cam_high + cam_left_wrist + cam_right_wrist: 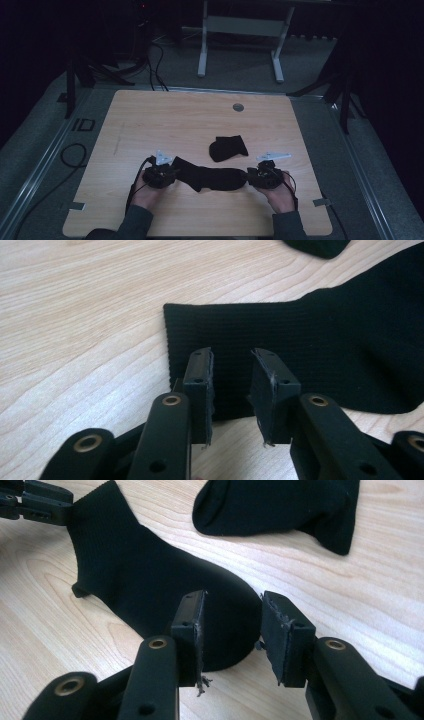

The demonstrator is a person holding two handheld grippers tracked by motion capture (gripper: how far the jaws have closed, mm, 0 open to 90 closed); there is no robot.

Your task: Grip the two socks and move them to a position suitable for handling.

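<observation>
Left gripper point(231, 385): jaws parted, released, over the cuff of the flat black sock point(320, 350); the sock's toe end is cut off at 3 o'clock. Right gripper point(232, 635): jaws parted, released, over the toe. Second sock point(228, 148) lies at 12 o'clock on the table point(165, 120), dim.

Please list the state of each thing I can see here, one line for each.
Flat sock: spread out flat on the table, between the two tongs, not gripped.
Folded sock: bunched, lying apart behind the flat sock.
Left tongs: open over the sock's cuff end.
Right tongs: open over the sock's toe end.
Table: bare wood around the socks.
</observation>
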